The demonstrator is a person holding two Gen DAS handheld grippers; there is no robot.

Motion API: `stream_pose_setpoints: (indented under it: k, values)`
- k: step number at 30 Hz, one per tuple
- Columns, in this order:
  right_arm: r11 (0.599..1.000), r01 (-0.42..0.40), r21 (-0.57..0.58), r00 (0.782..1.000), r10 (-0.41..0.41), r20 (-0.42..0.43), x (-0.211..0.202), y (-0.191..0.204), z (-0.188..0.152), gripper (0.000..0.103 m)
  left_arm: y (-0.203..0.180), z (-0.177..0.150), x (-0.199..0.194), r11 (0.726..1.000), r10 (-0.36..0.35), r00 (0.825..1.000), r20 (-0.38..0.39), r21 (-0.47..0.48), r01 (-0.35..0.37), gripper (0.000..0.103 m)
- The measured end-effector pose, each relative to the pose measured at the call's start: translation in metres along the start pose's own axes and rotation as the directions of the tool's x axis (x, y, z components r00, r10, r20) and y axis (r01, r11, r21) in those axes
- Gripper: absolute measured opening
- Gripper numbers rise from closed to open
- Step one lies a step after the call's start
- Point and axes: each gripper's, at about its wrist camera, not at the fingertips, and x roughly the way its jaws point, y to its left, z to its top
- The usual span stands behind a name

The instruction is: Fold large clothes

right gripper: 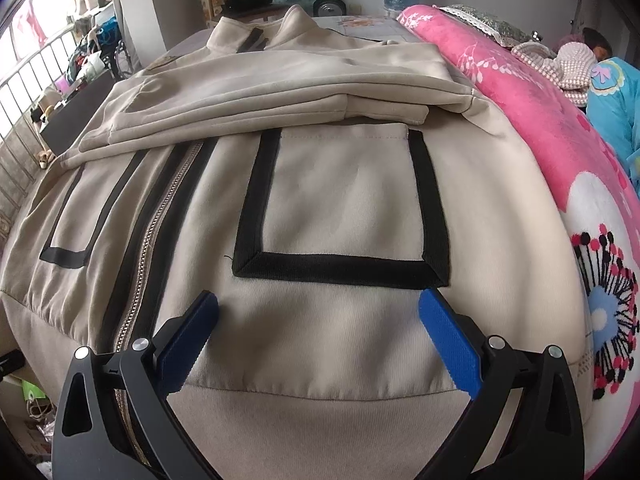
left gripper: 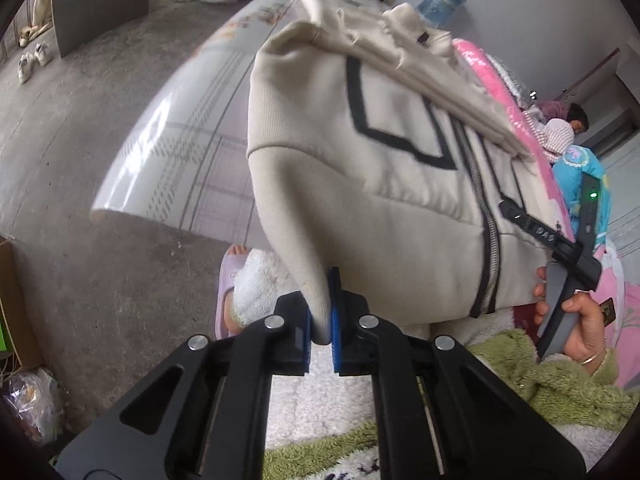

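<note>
A large beige zip jacket [left gripper: 380,200] with black pocket trim lies on the bed, its sleeves [right gripper: 280,92] folded across the chest. My left gripper [left gripper: 322,320] is shut on the jacket's lower left hem corner, which is lifted off the bed edge between the blue pads. In the right wrist view my right gripper [right gripper: 320,308] stands open just above the jacket [right gripper: 340,184], near the hem below the black-trimmed pocket [right gripper: 344,268], with nothing pinched. The zipper [right gripper: 148,248] runs to its left. In the left wrist view a hand [left gripper: 580,320] holds the right gripper [left gripper: 560,248] at the jacket's right side.
A pink floral blanket [right gripper: 540,140] lies along the jacket's right side. A person [left gripper: 560,128] lies at the far end of the bed. The checked bed sheet [left gripper: 180,140] ends at a bare concrete floor [left gripper: 80,140]. A foot in a slipper [left gripper: 228,280] stands by the bed.
</note>
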Motion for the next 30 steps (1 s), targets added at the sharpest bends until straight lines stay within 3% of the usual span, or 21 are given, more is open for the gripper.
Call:
stream_pose_setpoints:
  k: [8, 15, 23, 30]
  values:
    - [0.999, -0.039, -0.023, 0.997, 0.037, -0.062, -0.005, -0.004, 0.001, 0.097, -0.012, 0.003, 0.007, 0.994, 0.084, 0.996, -0.022, 0.065, -0.082, 0.007]
    - [0.997, -0.070, -0.020, 0.996, 0.069, -0.055, -0.022, -0.013, -0.012, 0.097, -0.008, 0.003, 0.012, 0.995, 0.088, 0.995, -0.040, 0.058, -0.086, 0.007]
    - [0.999, -0.008, -0.039, 0.999, 0.007, -0.033, -0.059, -0.039, -0.044, 0.097, -0.012, 0.001, 0.009, 0.991, 0.097, 0.995, -0.013, 0.090, -0.095, 0.007]
    - [0.997, 0.019, 0.078, 0.999, -0.015, -0.048, -0.090, -0.081, -0.079, 0.094, -0.023, -0.002, 0.006, 0.973, 0.163, 0.987, 0.012, 0.164, -0.163, 0.008]
